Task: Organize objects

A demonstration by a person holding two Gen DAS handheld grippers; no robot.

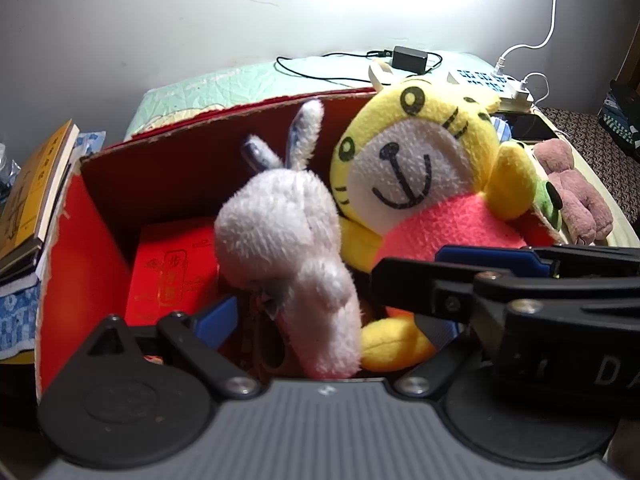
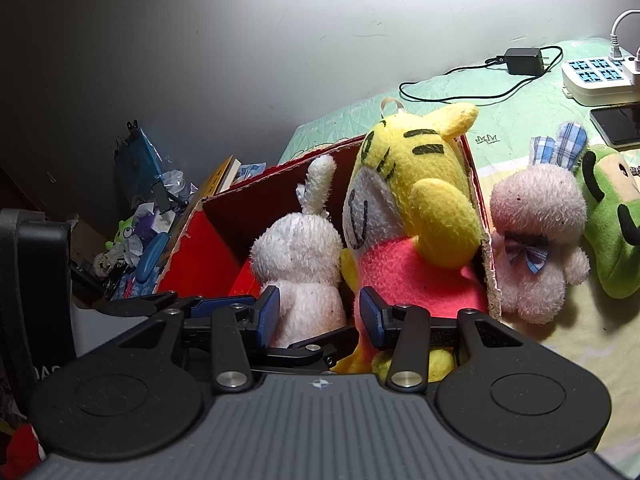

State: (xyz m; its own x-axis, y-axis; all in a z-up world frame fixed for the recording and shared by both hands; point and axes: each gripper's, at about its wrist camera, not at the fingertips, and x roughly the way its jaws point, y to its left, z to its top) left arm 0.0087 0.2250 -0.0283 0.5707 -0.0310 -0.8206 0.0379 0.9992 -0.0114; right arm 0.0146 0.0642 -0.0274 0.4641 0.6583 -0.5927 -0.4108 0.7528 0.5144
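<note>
Plush toys: white fluffy bunny (image 2: 298, 256) & yellow tiger w/ pink body (image 2: 416, 240) sit in red cardboard box (image 1: 84, 232); pink bunny w/ plaid ears (image 2: 536, 236) & green plush (image 2: 608, 220) still outside. Right gripper (image 2: 318, 316) part open, empty; left gripper (image 1: 332, 316) spread wide around white bunny, no grip.

Scuffed white wall (image 2: 240, 40), green quilted bed (image 2: 500, 120), bright glare

Yellow tiger (image 2: 416, 216) with black stripes and pink body, white rabbit (image 2: 298, 260), red box (image 1: 100, 208)
</note>
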